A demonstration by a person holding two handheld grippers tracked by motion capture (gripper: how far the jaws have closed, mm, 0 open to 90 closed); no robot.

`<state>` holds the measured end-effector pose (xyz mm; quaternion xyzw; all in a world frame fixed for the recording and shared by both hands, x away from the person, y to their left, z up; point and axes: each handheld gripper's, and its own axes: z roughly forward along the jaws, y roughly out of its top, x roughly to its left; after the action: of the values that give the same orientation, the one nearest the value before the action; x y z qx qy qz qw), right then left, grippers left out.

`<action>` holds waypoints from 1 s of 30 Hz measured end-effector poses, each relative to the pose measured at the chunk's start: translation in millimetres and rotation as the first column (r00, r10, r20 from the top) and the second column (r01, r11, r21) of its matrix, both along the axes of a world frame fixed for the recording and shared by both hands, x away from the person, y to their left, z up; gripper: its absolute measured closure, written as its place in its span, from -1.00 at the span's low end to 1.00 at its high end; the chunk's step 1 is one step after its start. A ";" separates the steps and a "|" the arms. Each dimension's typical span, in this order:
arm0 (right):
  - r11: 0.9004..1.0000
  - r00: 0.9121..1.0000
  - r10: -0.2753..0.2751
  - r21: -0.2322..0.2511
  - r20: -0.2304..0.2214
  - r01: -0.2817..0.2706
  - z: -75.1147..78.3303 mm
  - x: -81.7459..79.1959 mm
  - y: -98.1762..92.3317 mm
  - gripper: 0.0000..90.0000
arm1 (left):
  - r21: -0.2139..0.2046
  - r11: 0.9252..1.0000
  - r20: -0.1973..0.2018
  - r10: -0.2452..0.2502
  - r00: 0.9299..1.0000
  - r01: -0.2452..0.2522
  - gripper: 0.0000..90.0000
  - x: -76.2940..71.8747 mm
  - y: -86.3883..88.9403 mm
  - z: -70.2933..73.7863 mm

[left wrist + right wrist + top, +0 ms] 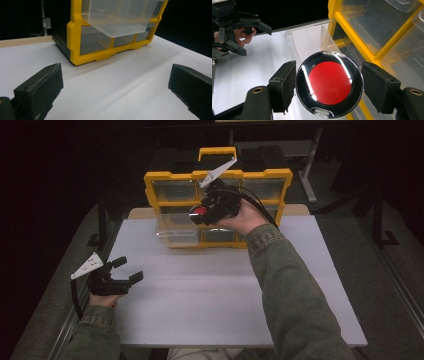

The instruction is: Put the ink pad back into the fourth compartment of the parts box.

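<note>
The round case [329, 84] in the right gripper [328, 85] looks like glossy black plastic with a clear shiny cover over a flat red disc; bright streaks of light run across it. The gripper's 2 pads [283, 85] are matt black and rough, a foam-like facing with frayed edges. The organizer [218, 205] has a smooth yellow plastic frame, and its pulled-out drawer [120, 17] is clear, slightly cloudy plastic. The table [210, 295] has a smooth, matt white top with a pale, probably wooden, edge strip. The sleeve [295, 290] is coarse green cloth. The left gripper [117, 275] is dull black plastic.
</note>
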<state>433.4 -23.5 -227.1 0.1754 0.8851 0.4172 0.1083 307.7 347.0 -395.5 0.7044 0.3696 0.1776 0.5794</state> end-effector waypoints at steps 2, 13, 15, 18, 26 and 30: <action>1.000 1.000 0.002 -0.002 0.000 -0.002 0.0 1.4 1.8 -0.35 | 0.002 1.000 0.001 -0.003 1.000 0.003 -1.00 0.1 -0.2 0.0; 1.000 1.000 0.021 -0.001 -0.007 -0.021 2.1 9.1 17.9 -0.35 | -0.002 1.000 -0.002 -0.007 1.000 0.007 -1.00 1.1 -0.1 -0.5; 1.000 1.000 0.024 0.002 -0.008 -0.024 2.0 10.7 20.7 -0.35 | -0.003 1.000 -0.003 -0.007 1.000 0.007 -1.00 1.2 -0.1 -0.7; 1.000 1.000 0.028 -0.002 -0.012 -0.028 1.8 12.8 25.8 -0.35 | -0.006 1.000 -0.002 -0.007 1.000 0.007 -1.00 1.6 0.1 -0.9; 0.999 0.999 0.047 -0.006 -0.015 -0.048 1.5 18.1 41.7 -0.35 | -0.006 1.000 -0.001 -0.009 1.000 0.009 -1.00 2.0 0.2 -1.0; 0.998 0.998 0.061 -0.012 -0.022 -0.061 0.5 20.2 52.4 -0.35 | -0.009 1.000 0.000 -0.009 1.000 0.009 -1.00 2.4 1.0 -1.2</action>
<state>453.6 28.9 -226.6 0.1521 0.8939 0.4126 0.0873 310.1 348.0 -396.7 0.7034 0.3672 0.1735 0.5833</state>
